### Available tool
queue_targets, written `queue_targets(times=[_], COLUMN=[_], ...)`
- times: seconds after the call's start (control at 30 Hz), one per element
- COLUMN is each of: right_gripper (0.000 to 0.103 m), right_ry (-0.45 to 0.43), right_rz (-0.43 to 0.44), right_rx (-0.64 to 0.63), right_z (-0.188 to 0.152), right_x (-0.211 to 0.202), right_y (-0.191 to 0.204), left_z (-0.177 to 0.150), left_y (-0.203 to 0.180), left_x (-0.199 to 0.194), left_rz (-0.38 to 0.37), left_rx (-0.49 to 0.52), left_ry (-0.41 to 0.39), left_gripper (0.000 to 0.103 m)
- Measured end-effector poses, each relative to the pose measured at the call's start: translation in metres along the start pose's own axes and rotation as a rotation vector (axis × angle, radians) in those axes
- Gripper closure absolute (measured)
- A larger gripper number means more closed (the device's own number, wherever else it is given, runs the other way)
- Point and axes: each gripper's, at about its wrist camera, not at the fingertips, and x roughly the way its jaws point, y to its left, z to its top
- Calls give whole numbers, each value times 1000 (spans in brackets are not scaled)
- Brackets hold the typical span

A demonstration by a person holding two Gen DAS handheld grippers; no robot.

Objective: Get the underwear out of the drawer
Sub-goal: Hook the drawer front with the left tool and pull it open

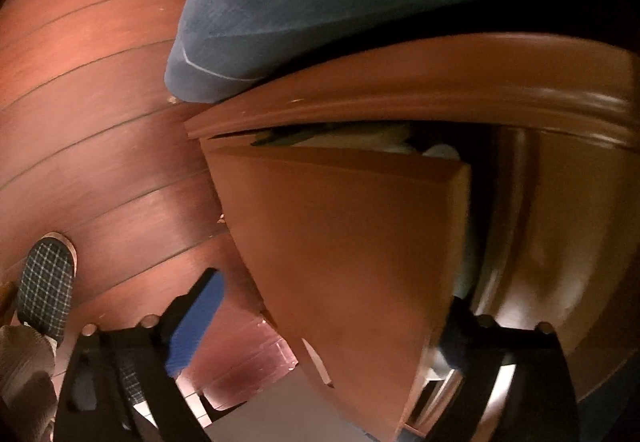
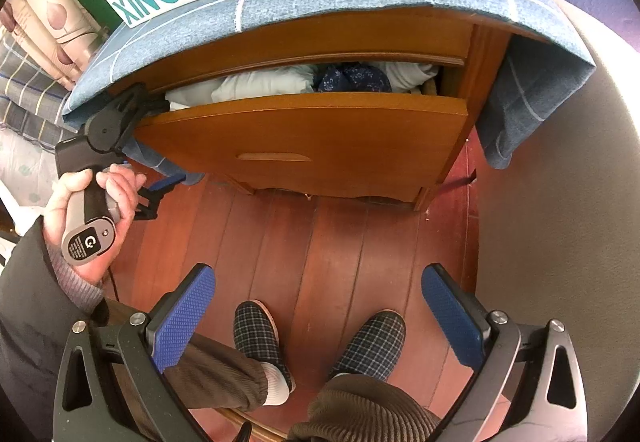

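While the wooden drawer (image 2: 304,130) stands partly pulled out, folded underwear (image 2: 352,78) lies inside among pale clothes. Left claw (image 2: 132,146), jaws wide and empty, sits at the drawer's left corner. Right claw (image 2: 316,318) hangs wide open, empty, above plaid slippers (image 2: 256,330).

a home, most likely a bedroom: a small orange-brown wooden bedside cabinet (image 2: 304,146) under a blue checked cloth (image 2: 280,2), folded pale clothes (image 2: 256,84) in its open drawer, reddish plank flooring (image 2: 320,242), checked bedding (image 2: 28,98), dark plaid slippers (image 2: 256,330).
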Motion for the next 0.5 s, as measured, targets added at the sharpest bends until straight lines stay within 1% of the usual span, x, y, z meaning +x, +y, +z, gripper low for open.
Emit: queue_targets(times=[0.13,0.2,0.23,0.27,0.37,0.4,0.5], right_gripper=[1,1,1,1,1,1,1], right_ry=[2,1,-1,-4,-9,-11,-20], right_rz=[-1,1,0,0,3,3,-1], right_rx=[3,5,5,6,11,11,9], right_z=[1,2,2,2,3,2,2], right_x=[1,0,0,-1,-2,-2,-3], right_y=[0,0,-1,-1,-2,-2,-2], left_z=[-5,-5,-7,-10,-16,-19,-25], left_y=[-4,-4,-3,-4,-4,-3,3], left_x=[-5,-7,-10,-22,-32,-36,-42], left_rz=[53,77,93,108,169,196,244], left_rx=[101,128,143,161,247,270,316], left_ry=[-25,-23,-23,-26,-40,-37,-17], left_gripper=[3,3,3,3,2,2,2])
